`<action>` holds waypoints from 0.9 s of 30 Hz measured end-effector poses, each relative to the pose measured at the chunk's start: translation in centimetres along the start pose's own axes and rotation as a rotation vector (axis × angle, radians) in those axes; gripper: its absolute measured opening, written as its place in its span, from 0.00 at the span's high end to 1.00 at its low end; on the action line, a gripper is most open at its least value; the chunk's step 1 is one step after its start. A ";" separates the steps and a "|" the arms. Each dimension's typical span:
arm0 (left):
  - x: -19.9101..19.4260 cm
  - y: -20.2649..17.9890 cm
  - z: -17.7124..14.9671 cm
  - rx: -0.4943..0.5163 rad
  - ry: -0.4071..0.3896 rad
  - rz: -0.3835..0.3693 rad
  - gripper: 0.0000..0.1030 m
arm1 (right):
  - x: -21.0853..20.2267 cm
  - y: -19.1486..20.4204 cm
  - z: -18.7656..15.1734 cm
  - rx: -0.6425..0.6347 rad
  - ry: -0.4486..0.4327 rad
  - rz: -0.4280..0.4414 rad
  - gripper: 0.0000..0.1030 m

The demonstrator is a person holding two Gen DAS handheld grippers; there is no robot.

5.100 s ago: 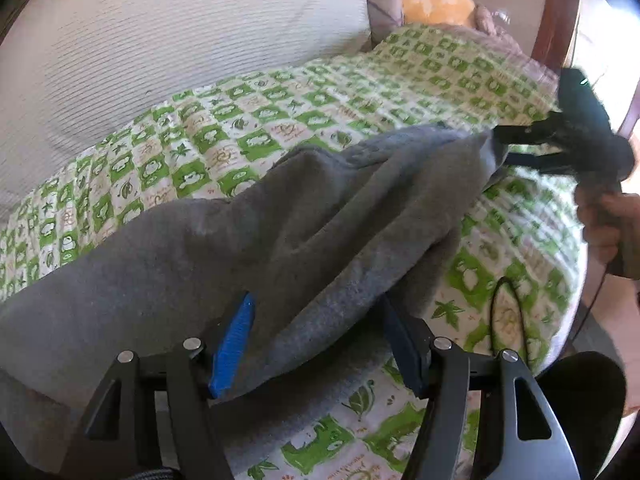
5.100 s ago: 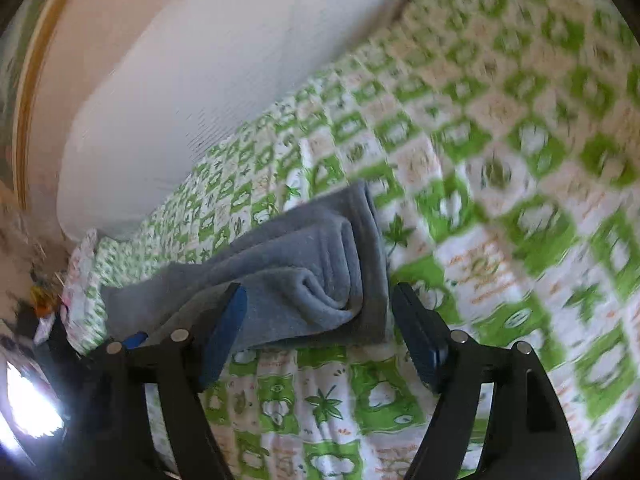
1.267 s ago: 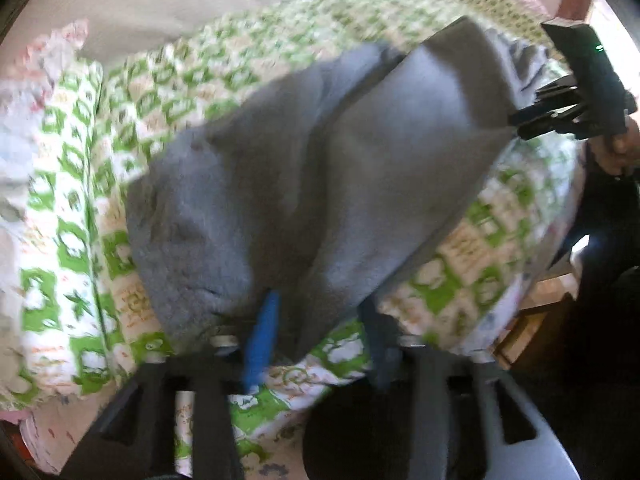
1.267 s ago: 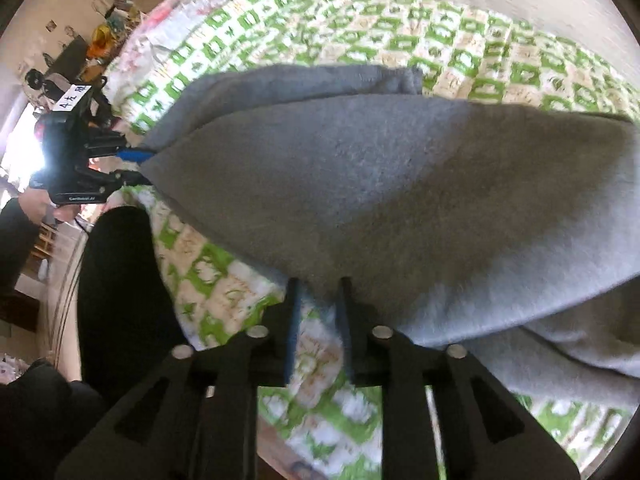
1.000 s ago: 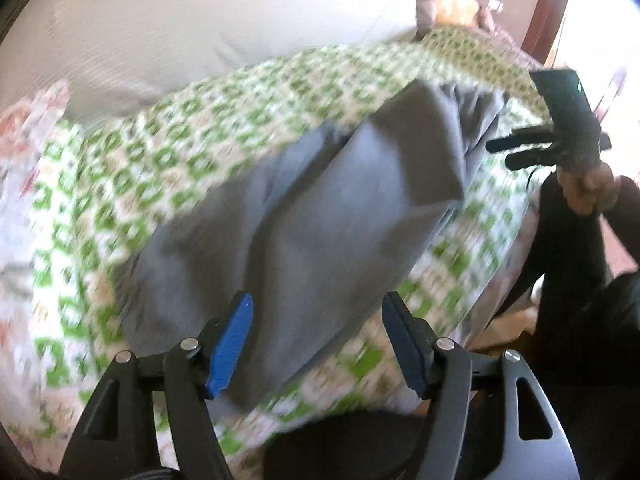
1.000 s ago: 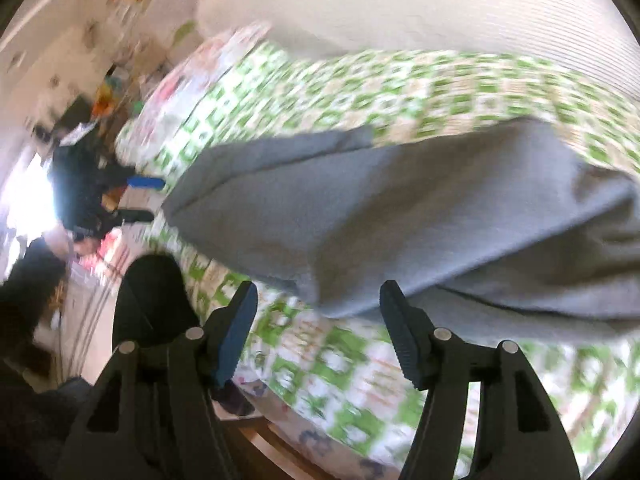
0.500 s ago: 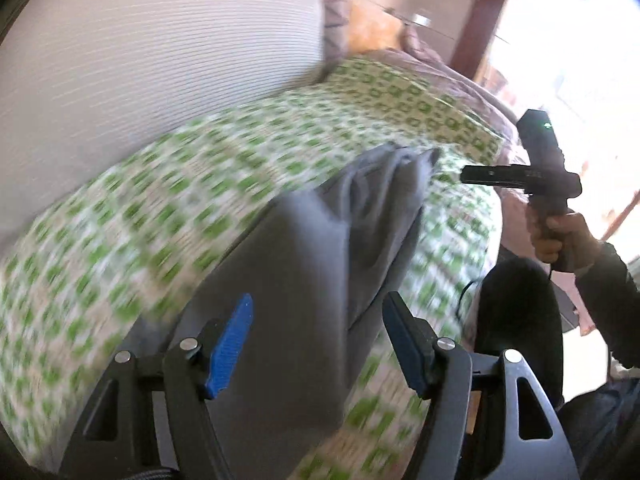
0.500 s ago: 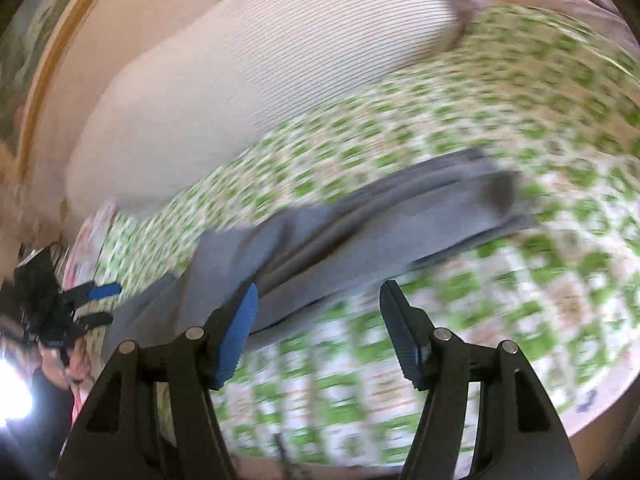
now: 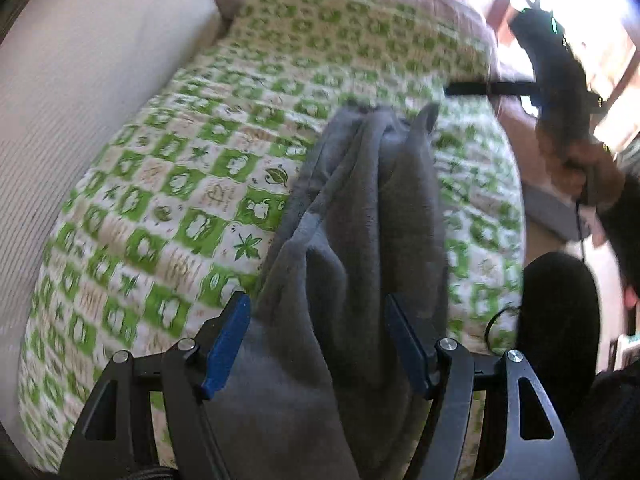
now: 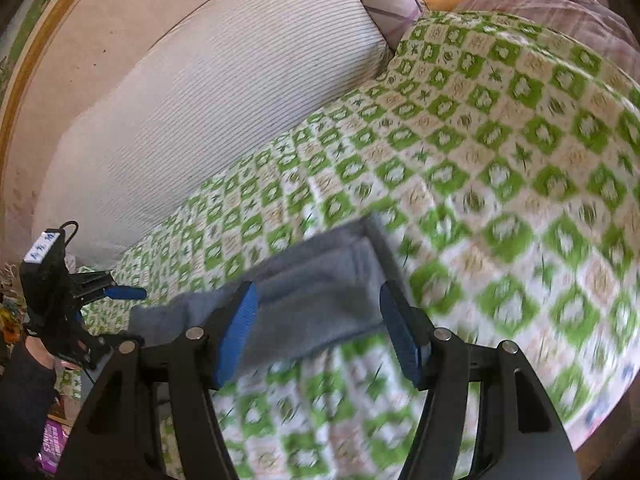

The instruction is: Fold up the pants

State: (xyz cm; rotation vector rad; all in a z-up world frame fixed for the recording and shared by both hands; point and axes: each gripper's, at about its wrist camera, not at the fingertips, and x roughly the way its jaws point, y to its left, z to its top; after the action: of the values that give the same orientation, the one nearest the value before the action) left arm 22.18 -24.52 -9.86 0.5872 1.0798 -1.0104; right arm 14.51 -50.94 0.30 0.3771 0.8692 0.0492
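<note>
The bed (image 9: 180,184) is covered by a green quilt. The pants (image 9: 360,248) are now laid on it in a long narrow strip, let go a moment ago. Both the left hand-held gripper (image 9: 316,344) and the right hand-held gripper (image 10: 320,328) are held open and empty above them, so another fold can be started.

Both tongs have let go of the gray pants (image 9: 360,216), now folded narrower.
</note>
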 end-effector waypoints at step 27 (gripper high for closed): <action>4.9 7.1 -1.6 -0.258 0.082 0.021 0.75 | 11.9 0.2 4.3 -0.177 0.187 -0.153 0.85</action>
State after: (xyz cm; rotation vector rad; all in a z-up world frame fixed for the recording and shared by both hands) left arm 28.39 -21.88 -15.44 0.4322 1.2511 -0.8182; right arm 25.52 -49.74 -5.86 0.1406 1.0681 0.0199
